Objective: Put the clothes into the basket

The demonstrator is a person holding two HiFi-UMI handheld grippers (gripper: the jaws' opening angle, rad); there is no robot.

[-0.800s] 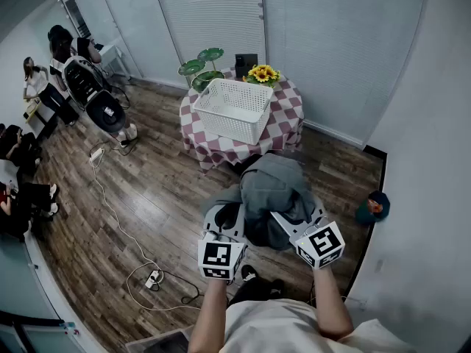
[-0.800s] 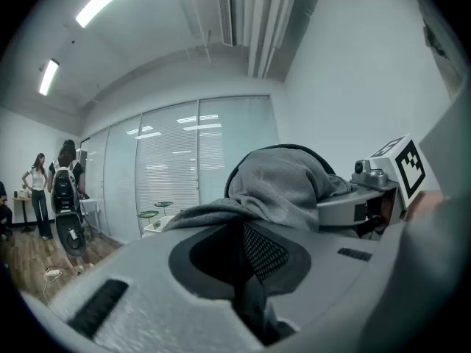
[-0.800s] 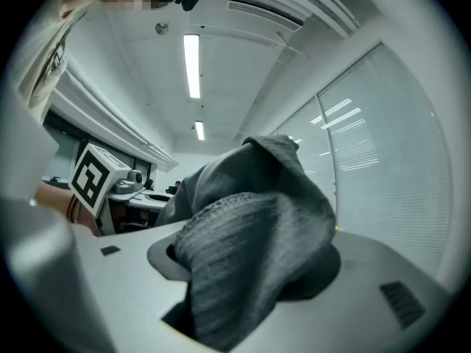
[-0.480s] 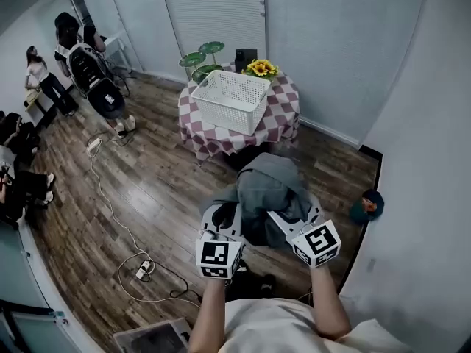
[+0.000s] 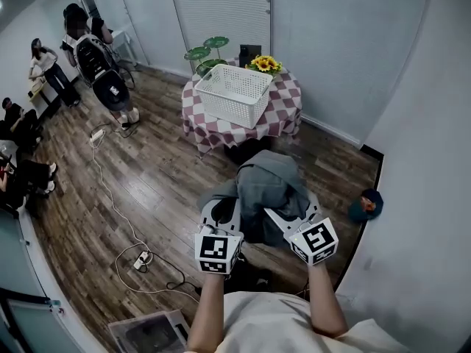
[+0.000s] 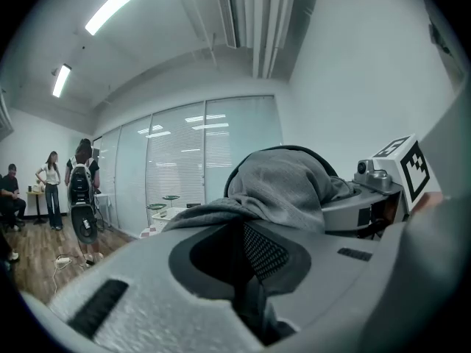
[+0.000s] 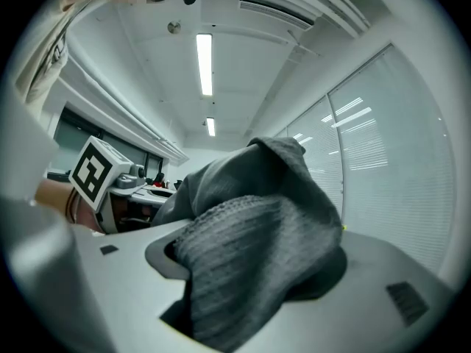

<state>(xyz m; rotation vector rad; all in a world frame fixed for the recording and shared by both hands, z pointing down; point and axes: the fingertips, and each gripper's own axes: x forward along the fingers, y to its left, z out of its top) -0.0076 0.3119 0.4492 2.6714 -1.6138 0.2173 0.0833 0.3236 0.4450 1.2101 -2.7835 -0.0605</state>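
As the person stands on the wooden plank floor [image 5: 147, 190], both hand-held grippers hold up one grey knitted garment [image 5: 268, 186] in front of the body. The left gripper [image 5: 219, 213] has its jaws pressed together on a fold of the cloth. The right gripper [image 5: 293, 210] pinches a thick bunch of the ribbed edge, so its jaws stand partly apart around it. The white plastic basket with lattice walls [image 5: 234, 98] stands on the round table with the red-and-white checked cloth [image 5: 283, 120], well apart from the garment.

The print I can make out is the black-and-white square pattern on the left marker cube [image 5: 217, 250] and on the right marker cube [image 5: 315, 240]; these are codes, not words.

Only the head view shows the basket clearly, with yellow sunflowers [image 5: 265, 64] just behind it and a blue cap [image 5: 368, 206] on the floor near the wall. The left gripper view shows the cloth draped over both grippers, and standing people [image 6: 73, 190] far at the left. The right gripper view looks the other way and shows a long ceiling lamp [image 7: 204, 65].
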